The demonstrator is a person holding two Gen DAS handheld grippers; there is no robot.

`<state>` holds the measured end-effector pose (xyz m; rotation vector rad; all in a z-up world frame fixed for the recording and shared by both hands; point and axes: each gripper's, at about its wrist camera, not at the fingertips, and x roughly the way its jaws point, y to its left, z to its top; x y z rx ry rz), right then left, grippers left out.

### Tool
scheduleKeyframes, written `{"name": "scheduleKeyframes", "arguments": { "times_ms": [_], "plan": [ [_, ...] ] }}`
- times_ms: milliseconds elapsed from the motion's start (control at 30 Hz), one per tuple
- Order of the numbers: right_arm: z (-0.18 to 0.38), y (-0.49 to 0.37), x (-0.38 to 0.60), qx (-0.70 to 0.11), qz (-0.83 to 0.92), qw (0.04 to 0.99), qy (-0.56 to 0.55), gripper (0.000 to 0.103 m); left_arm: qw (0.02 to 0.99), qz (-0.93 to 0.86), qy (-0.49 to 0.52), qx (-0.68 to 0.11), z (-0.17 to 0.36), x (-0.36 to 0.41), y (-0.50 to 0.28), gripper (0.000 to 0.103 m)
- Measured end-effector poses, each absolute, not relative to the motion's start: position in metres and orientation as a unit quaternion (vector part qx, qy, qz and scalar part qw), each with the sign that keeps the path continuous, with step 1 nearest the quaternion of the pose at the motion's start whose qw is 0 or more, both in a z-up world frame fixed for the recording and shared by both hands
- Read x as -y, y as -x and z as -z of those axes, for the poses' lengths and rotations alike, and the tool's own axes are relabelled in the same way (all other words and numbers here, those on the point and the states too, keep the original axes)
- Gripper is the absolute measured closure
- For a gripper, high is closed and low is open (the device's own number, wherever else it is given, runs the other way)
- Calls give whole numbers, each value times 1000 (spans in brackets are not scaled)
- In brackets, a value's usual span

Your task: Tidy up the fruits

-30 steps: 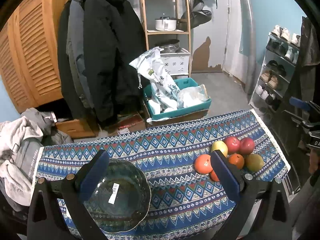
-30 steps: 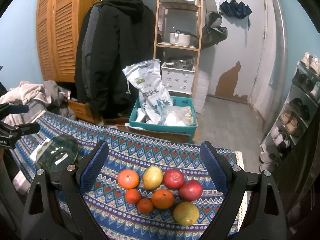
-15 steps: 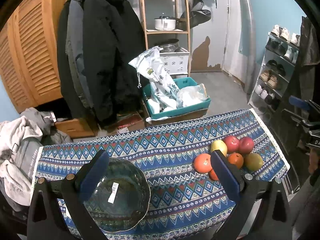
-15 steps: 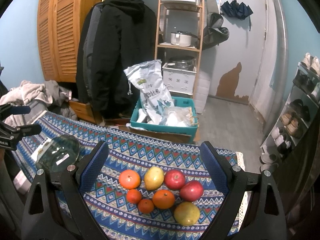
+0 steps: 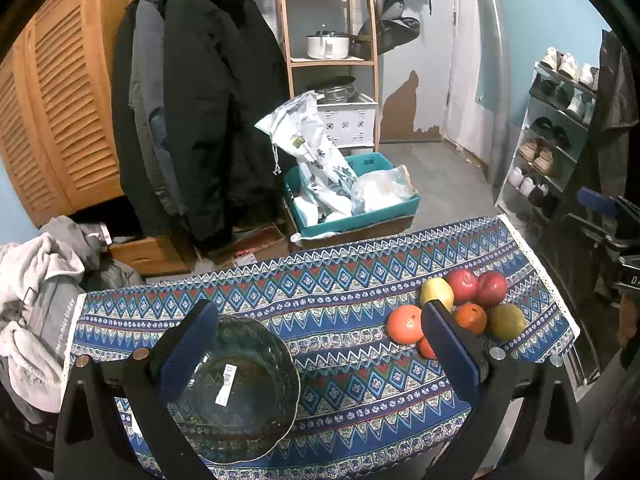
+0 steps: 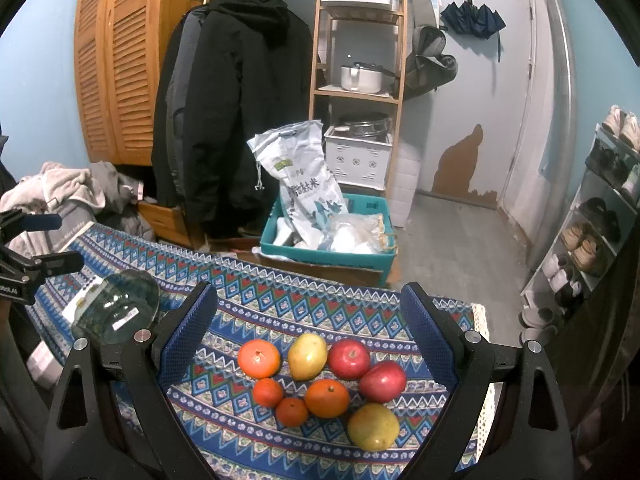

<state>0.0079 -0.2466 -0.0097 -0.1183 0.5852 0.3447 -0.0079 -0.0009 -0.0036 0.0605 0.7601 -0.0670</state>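
A cluster of several fruits lies on the patterned tablecloth (image 6: 280, 304): a large orange (image 6: 259, 358), a yellow apple (image 6: 307, 356), two red apples (image 6: 349, 359), smaller oranges (image 6: 327, 397) and a yellow-green fruit (image 6: 373, 426). My right gripper (image 6: 308, 332) is open and empty above the cluster. An empty glass bowl (image 5: 236, 388) with a barcode sticker sits at the table's left. My left gripper (image 5: 320, 348) is open and empty, its left finger over the bowl, its right finger in front of the fruits (image 5: 404, 324). The bowl also shows in the right wrist view (image 6: 116, 308).
Beyond the table's far edge stand a teal crate (image 6: 332, 252) with bags, hanging black coats (image 6: 228, 112), a wooden shelf (image 6: 356, 40) and a clothes pile (image 5: 36, 276) at the left. A shoe rack (image 5: 556, 128) stands at the right.
Both grippers have drifted very slightly; the view has shifted a little. Nothing was taken hold of or let go.
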Motion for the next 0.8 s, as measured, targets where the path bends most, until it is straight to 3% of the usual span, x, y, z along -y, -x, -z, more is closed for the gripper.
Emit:
{"name": "scheduleKeyframes", "arguments": {
  "times_ms": [800],
  "plan": [
    [9,-8,248,-288,-169,941,58,12,927,33,-30,-372,5,3,9,1]
  ]
}}
